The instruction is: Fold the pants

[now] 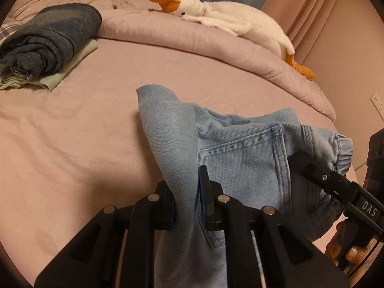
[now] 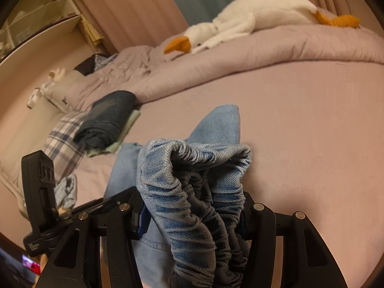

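Nearest in the left wrist view, the black left gripper (image 1: 187, 199) is pinched almost fully closed on a fold of the light blue denim pants (image 1: 242, 158); the cloth runs up between its pads and drapes over them, with a stitched back pocket spread out to the right; in the right wrist view the black right gripper (image 2: 192, 213) stands about half open, yet its pads press on a thick bunch of the gathered elastic waistband, so it too has hold of the pants (image 2: 192, 192); the garment hangs between the two grippers, just above the mauve bed sheet (image 1: 72, 132), with one pale blue corner poking upward; at the right edge of the left view the right gripper's black finger touches the waistband, and a hand (image 1: 345, 249) grips its handle below; farther back on the left lies a rolled dark blue denim garment (image 1: 48, 38) on top of a folded pale green cloth (image 1: 72, 60); behind it a bunched mauve quilt (image 1: 192, 33) crosses the bed; on the quilt lies a white plush goose with orange beak and feet (image 1: 228, 16); beyond hang pink curtains (image 1: 324, 7).
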### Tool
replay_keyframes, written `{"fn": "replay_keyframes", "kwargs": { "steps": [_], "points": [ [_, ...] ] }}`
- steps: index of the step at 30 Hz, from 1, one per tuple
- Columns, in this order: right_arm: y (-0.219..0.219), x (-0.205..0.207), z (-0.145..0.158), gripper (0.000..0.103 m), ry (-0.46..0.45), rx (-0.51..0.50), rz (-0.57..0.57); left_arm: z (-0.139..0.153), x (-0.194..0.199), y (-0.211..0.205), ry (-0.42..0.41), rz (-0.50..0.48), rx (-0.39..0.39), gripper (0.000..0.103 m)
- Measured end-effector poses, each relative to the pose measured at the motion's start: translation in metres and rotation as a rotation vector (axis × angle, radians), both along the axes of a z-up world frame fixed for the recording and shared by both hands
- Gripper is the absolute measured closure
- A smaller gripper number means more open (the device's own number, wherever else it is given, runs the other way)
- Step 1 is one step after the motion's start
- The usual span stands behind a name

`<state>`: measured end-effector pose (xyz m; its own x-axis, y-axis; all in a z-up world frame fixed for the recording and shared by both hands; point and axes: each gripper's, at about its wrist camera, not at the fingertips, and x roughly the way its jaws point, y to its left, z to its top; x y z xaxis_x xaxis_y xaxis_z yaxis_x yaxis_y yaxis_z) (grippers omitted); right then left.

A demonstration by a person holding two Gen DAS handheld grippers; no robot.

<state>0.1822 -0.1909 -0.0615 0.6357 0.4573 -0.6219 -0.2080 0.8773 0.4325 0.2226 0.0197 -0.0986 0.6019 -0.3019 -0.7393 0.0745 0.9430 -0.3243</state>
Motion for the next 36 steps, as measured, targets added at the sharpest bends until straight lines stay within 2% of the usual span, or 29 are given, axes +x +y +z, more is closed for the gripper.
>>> {"fn": "replay_keyframes", "kwargs": {
  "steps": [2,4,8,9,10,12,16,22,24,26,28,31,36],
  "points": [
    [-0.003,0.005,-0.006,0.045,0.023,0.006,-0.010,-0.003,0.003,0.002,0.010,0.002,0.004,0.087],
    [-0.006,0.010,-0.011,0.041,0.052,0.012,-0.019,-0.007,0.006,0.002,0.027,0.000,0.032,0.079],
    [-0.013,0.020,-0.026,0.036,0.148,0.003,-0.040,-0.014,0.009,0.005,0.061,0.017,0.051,0.057],
    [-0.016,0.020,-0.028,0.032,0.164,0.009,-0.046,-0.015,0.008,0.007,0.063,0.029,0.067,0.047],
    [-0.019,0.020,-0.030,0.029,0.178,0.018,-0.052,-0.015,0.006,0.008,0.064,0.039,0.080,0.042],
    [-0.027,0.016,-0.031,0.028,0.190,0.056,-0.056,-0.016,0.002,0.012,0.064,0.053,0.087,0.032],
    [-0.041,0.005,-0.029,0.028,0.187,0.105,-0.062,-0.017,-0.009,0.020,0.077,0.060,0.070,0.031],
    [-0.039,-0.020,-0.013,0.028,0.140,0.049,-0.025,-0.013,-0.035,0.024,0.076,0.062,0.100,0.032],
    [-0.032,-0.027,-0.014,0.028,0.133,-0.014,-0.005,-0.018,-0.043,0.021,0.080,0.049,0.128,0.032],
    [-0.023,-0.031,-0.020,0.028,0.144,-0.126,0.006,-0.023,-0.046,0.017,0.078,0.041,0.166,0.030],
    [-0.012,-0.028,-0.036,0.027,0.204,-0.228,0.024,-0.027,-0.046,0.013,0.069,0.037,0.209,0.030],
    [-0.012,-0.025,-0.042,0.024,0.189,-0.227,0.002,-0.024,-0.046,0.012,0.057,0.039,0.240,0.029],
    [-0.007,-0.037,-0.025,0.024,0.167,-0.252,-0.025,-0.006,-0.067,0.014,0.025,0.065,0.254,0.030]
  ]
}}
